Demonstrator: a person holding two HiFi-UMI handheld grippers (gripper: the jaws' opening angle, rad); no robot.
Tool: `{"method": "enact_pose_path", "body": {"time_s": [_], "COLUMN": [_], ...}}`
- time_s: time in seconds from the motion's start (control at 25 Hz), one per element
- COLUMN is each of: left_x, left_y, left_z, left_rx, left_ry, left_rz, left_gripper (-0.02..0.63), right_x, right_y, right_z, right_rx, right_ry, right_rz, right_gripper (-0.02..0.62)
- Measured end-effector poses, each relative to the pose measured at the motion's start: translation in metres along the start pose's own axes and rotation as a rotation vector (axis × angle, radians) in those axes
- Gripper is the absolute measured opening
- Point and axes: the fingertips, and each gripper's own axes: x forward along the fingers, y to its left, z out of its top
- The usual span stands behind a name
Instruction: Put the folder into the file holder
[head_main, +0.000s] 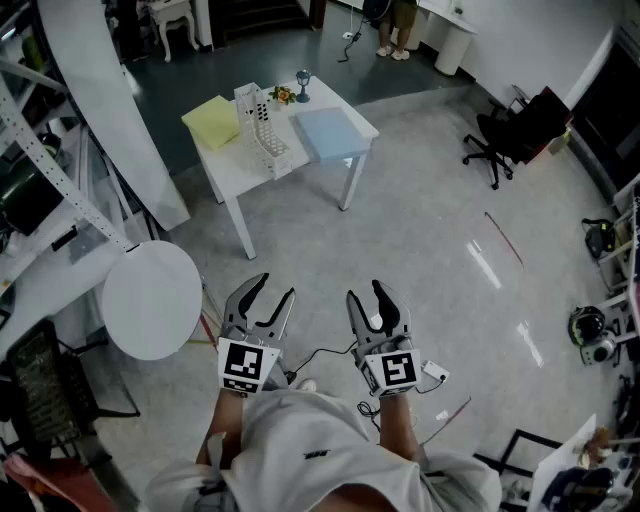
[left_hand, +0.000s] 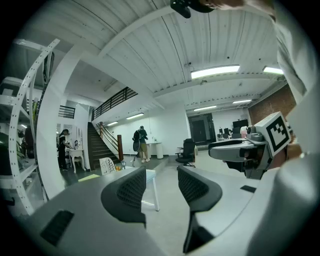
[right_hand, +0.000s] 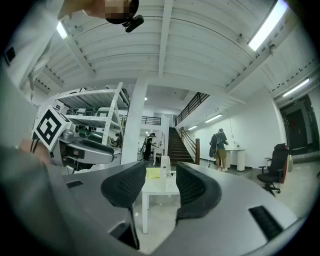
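Got a white table (head_main: 236, 168) sitting well off across the grey floor. Spotted the blue folder (head_main: 330, 133) lying flat on it by the right corner, outside the holder, with neither gripper anywhere near it. Same deal for a yellow folder (head_main: 214, 122) over by the left corner. Found the white file holder (head_main: 268, 138) standing between those two, running from the far edge toward the near edge. Also noticed a little goblet (head_main: 302, 84) by the far corner.

Holding the left gripper (head_main: 275, 287) and right gripper (head_main: 366, 292) side by side close to the body, aimed roughly level at the table. Checked both gripper views: seeing jaws parted a bit on each, released, gripping nothing, just table and floor far off through the gaps.

Off to the left, a round white top (head_main: 150, 298); off to the right, a black office chair (head_main: 510, 135).
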Motion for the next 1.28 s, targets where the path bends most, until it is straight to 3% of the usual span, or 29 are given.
{"method": "enact_pose_path", "body": {"time_s": [0.4,0.72,1.28], "left_x": [0.018,0.072,0.152], "left_y": [0.016,0.066,0.144], "left_z": [-0.007,-0.013,-0.013], "left_rx": [-0.014,-0.062,-0.043], "left_ry": [0.006,-0.010,-0.025], "left_rz": [0.010,-0.024,-0.103], "left_gripper": [0.215,0.215,0.212], "right_x": [0.026,0.090,0.187], "right_y": [0.000,-0.015,-0.033], "right_z": [-0.008,-0.014,-0.014], "right_rx": [0.008,-0.007,-0.027], "right_ry": [0.020,0.059,0.074], "right_rz": [0.018,-0.010,-0.094], "right_gripper": [0.195,0.195,0.195]}}
